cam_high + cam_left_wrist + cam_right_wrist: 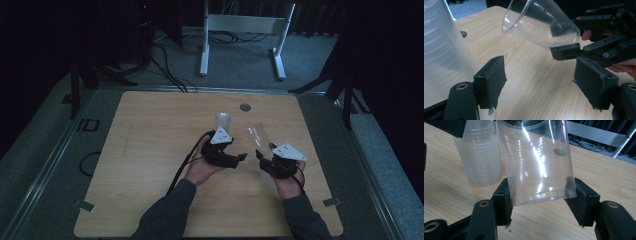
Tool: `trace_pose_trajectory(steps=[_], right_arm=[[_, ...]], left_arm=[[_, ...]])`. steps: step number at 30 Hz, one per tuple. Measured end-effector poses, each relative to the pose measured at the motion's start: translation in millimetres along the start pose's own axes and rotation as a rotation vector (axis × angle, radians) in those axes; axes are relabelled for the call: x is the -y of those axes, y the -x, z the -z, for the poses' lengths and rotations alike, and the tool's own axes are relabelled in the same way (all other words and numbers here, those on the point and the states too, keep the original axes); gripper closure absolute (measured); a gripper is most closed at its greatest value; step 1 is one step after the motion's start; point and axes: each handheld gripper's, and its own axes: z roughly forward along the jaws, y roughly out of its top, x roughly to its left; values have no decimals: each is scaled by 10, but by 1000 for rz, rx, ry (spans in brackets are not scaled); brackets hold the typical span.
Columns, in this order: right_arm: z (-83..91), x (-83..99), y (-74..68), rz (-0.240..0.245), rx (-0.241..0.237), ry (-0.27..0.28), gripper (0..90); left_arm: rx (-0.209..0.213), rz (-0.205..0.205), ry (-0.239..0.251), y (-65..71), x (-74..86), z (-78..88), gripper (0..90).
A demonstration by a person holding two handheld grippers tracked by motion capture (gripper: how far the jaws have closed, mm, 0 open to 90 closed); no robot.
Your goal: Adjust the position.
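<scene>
Stack of cups (480, 155): frosted, ribbed plastic, nested and upside down on the pale wood-grain counter (150, 150) — it stands at my far left.
Left hand-held gripper (541, 82): my two padded black jaws are spread wide, nothing between them, the stack just beside the left one.
Clear cup (539, 162): thin, glossy, tapered — lifted off the counter, tilted, mouth pointing away from me.
Right hand-held gripper (541, 201): I pinch the clear cup's base between both pads.

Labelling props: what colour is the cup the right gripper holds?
Clear, colourless plastic cup; best in the right gripper view.
</scene>
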Motion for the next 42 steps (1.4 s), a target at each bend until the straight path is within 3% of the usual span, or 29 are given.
trace_pose_trajectory(steps=[6,14,27,42], right_arm=[[12,15,-24,3,0,19,423],[33,25,-22,-7,11,37,423],[87,26,-64,4,20,76,423],[142,-2,-93,14,22,120,423]], left_arm=[[24,51,28,-29,-18,-1,261],[43,90,29,-60,-27,-13,261],[55,109,33,-31,-69,-58,260],[74,177,56,-84,-82,-147,248]])
